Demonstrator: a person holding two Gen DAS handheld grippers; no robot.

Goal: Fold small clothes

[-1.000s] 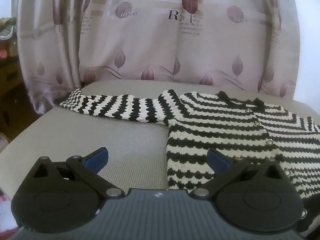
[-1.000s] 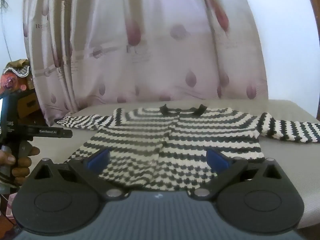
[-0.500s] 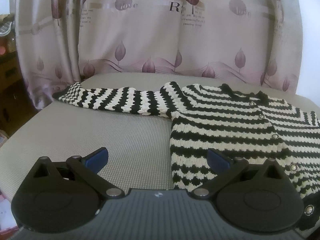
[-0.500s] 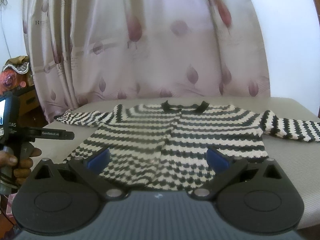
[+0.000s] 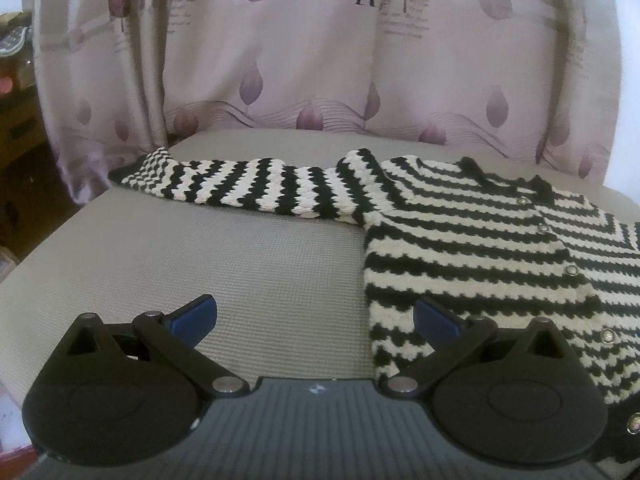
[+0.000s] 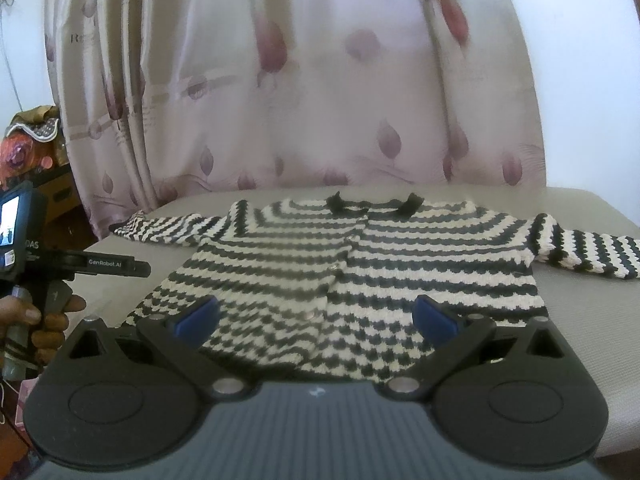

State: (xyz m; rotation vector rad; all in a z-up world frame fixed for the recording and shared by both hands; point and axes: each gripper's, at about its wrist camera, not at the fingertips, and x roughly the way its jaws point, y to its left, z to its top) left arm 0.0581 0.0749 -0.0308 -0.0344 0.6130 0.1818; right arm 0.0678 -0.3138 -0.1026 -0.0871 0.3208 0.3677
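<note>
Nearer cardigan [image 6: 352,276], "GenRobot.AI" gripper [image 6: 100,266]

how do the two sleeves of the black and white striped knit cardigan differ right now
The cardigan's left sleeve runs toward the pink leaf-print curtain and ends on the grey mat. The right sleeve points toward the white wall and is cut off by the picture's edge, so its cuff is unseen. Both lie flat, stretched straight out and unfolded, with matching stripes.

A black-and-white striped cardigan [image 6: 352,268] lies flat on the grey table [image 6: 576,304], sleeves spread; the right gripper [image 6: 316,316] hovers wide apart over its hem (a hand [image 6: 44,320] grips the left gripper [image 6: 116,269])
</note>
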